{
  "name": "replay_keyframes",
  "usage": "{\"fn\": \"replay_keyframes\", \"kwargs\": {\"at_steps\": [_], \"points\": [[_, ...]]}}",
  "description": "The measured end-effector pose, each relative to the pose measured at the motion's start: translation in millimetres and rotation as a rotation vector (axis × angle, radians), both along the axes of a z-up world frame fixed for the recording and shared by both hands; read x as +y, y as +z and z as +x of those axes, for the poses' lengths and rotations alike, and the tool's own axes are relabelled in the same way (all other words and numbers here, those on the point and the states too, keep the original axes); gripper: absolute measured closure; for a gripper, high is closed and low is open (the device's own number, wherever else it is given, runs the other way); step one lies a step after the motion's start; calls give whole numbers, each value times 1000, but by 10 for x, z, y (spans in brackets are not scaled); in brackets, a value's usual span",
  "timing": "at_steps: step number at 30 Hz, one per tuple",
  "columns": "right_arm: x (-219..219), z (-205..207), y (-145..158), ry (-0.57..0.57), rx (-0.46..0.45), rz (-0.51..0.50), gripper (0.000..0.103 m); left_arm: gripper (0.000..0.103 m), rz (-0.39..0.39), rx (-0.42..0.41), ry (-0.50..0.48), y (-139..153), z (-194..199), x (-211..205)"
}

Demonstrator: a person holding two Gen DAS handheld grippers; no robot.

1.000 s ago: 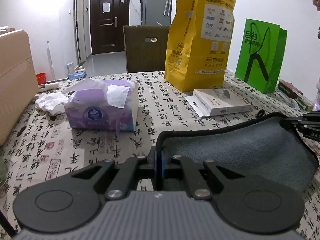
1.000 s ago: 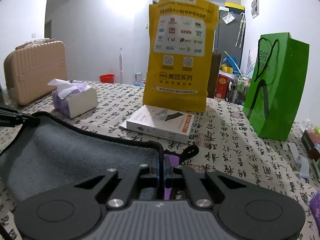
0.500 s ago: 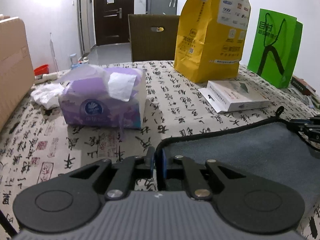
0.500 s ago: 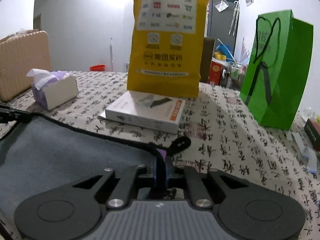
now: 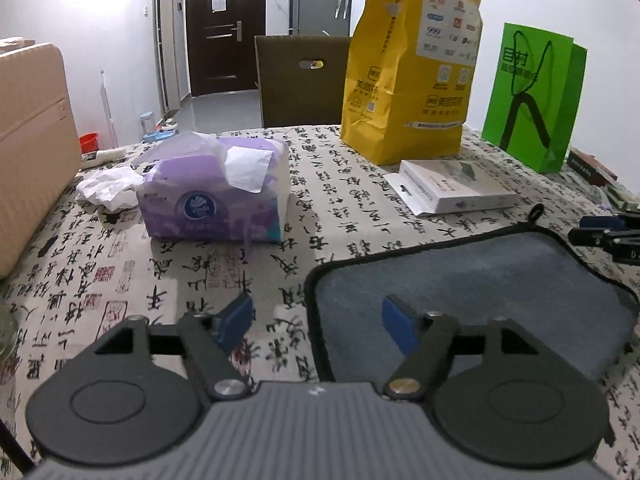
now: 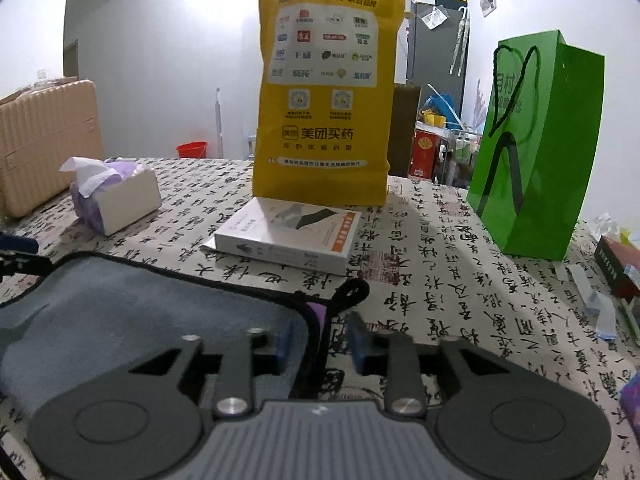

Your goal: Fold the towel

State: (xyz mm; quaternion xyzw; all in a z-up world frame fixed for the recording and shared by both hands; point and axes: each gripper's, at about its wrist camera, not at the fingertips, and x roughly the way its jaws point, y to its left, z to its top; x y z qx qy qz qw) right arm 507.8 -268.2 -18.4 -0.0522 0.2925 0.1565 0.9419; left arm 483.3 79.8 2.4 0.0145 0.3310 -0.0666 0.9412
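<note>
Grey towel (image 5: 472, 280) lies flat w/ long axis running btwn left gripper (image 5: 318, 320) & right gripper (image 6: 318, 340); both jaws spread, nothing held, each straddling a corner hem.

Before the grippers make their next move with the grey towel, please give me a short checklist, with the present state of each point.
1. Left gripper open, clear of cloth: ok, jaws apart astride the hem.
2. Right gripper open: ok, jaws apart either side of the corner.
3. Grey towel resting flat on the table: ok.
4. Fold edges aligned: cannot tell, the near side is hidden behind the grippers.
5. Hanging loop free of the fingers: ok, it lies ahead of them.
6. White box clear of the towel: ok, apart.
</note>
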Motion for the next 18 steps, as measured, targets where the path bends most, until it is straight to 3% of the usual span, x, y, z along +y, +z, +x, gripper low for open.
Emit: {"fn": "replay_keyframes", "kwargs": {"at_steps": [2,3,4,5,18], "points": [[0,-55,30,5,4,-7,43,11,-5,-5,16,30,-69,2],[-1,-82,44,7,8,-9,24,2,-8,-8,20,49,-103,2],[-8,-119,65,9,8,-3,7,0,-11,-11,21,69,-141,2],[-21,-156,85,5,2,8,4,0,-13,-14,22,86,-174,3],[5,-555,301,-16,4,23,1,0,-2,-61,33,369,-679,-21]]}}
